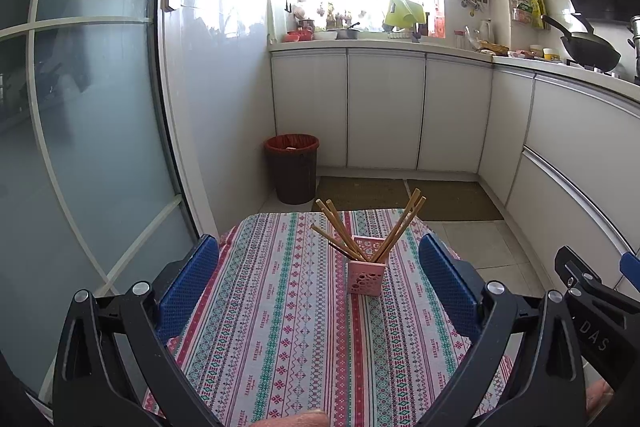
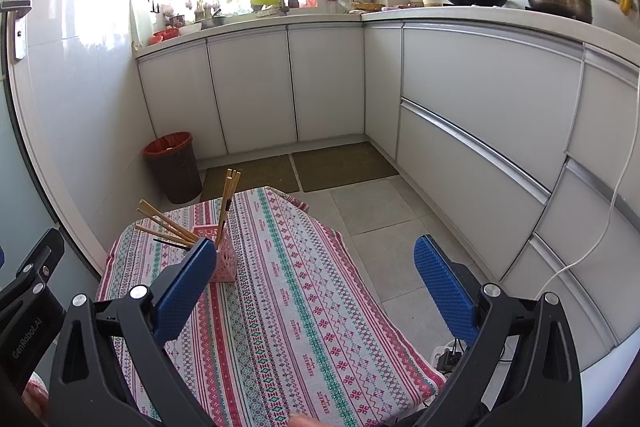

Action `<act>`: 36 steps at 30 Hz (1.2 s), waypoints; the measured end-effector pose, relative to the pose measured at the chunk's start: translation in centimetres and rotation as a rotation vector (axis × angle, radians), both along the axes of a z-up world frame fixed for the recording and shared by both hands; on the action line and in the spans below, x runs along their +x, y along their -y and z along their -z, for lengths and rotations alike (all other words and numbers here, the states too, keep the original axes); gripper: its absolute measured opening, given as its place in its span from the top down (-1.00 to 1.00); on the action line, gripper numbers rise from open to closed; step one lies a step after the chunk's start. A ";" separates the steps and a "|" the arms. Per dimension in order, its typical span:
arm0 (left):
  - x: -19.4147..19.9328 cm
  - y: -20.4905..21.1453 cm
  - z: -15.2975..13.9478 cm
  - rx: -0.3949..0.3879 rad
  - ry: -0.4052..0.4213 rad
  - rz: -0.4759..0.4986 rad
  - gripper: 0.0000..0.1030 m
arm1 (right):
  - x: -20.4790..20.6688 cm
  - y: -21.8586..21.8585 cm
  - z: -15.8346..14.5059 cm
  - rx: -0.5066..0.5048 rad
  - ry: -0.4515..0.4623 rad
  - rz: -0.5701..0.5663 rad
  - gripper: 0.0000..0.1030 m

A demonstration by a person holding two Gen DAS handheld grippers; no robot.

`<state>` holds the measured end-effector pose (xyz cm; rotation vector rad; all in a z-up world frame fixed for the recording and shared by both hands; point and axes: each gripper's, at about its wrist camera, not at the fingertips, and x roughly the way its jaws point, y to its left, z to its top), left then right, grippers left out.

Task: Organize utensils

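Left hand-held gripper (image 1: 318, 281) wide open, empty; right hand-held gripper (image 2: 316, 283) same; chopsticks (image 1: 394, 229) upright-splayed in pink holder (image 1: 366, 273), far-centre bench (image 1: 280, 327).

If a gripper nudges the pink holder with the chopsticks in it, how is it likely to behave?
The holder looks like thin perforated plastic, so probably light and apt to slide on the cloth. The chopsticks stand tall and splay outward, so it is likely top-heavy and may tip.
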<state>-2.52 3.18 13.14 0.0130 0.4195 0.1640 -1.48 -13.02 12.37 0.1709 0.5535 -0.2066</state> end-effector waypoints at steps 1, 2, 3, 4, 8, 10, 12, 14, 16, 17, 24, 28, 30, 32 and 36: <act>0.0 0.0 0.1 -0.002 0.000 -0.001 -0.86 | 0.0 0.0 0.0 0.001 0.000 0.000 -0.87; 0.0 0.1 0.2 -0.002 0.000 -0.002 -0.86 | 0.0 0.0 0.0 0.002 0.000 0.000 -0.87; 0.0 0.1 0.3 -0.001 -0.001 -0.004 -0.86 | 0.0 0.0 0.0 0.002 0.000 0.000 -0.87; 0.0 0.1 0.3 -0.001 -0.002 -0.003 -0.86 | 0.1 0.0 0.0 0.001 0.000 0.000 -0.87; 0.0 0.3 0.3 0.002 -0.004 -0.003 -0.86 | 0.1 -0.1 -0.1 -0.001 -0.001 -0.001 -0.87; 0.0 0.3 0.3 0.002 -0.004 -0.003 -0.86 | 0.1 -0.1 -0.1 0.000 -0.001 0.000 -0.87; 0.0 0.4 0.4 0.003 -0.004 -0.004 -0.86 | 0.1 0.0 -0.1 0.001 -0.002 -0.001 -0.87; 0.0 0.3 0.3 0.002 -0.005 -0.004 -0.86 | 0.1 0.0 0.0 0.000 -0.003 -0.001 -0.87; -0.1 0.5 0.3 0.002 -0.005 -0.005 -0.86 | 0.1 0.0 0.0 0.001 -0.003 -0.001 -0.87; -0.1 0.6 0.3 0.001 -0.006 -0.006 -0.86 | 0.1 0.0 0.0 0.001 -0.003 -0.001 -0.87; 0.0 0.5 0.3 0.001 -0.009 -0.008 -0.86 | 0.2 0.1 0.3 0.004 -0.009 -0.005 -0.87; 0.0 0.7 0.5 0.002 -0.018 -0.009 -0.86 | 0.2 0.2 0.4 0.004 -0.013 -0.006 -0.87; 0.0 0.8 0.6 0.008 -0.021 -0.016 -0.86 | 0.2 0.2 0.5 0.006 -0.016 -0.008 -0.87; 0.1 0.7 0.5 0.010 -0.024 -0.018 -0.86 | 0.3 0.2 0.6 0.009 -0.022 -0.010 -0.87; 0.1 0.6 0.4 0.001 -0.024 0.000 -0.86 | 0.5 0.4 0.9 0.016 -0.031 -0.012 -0.87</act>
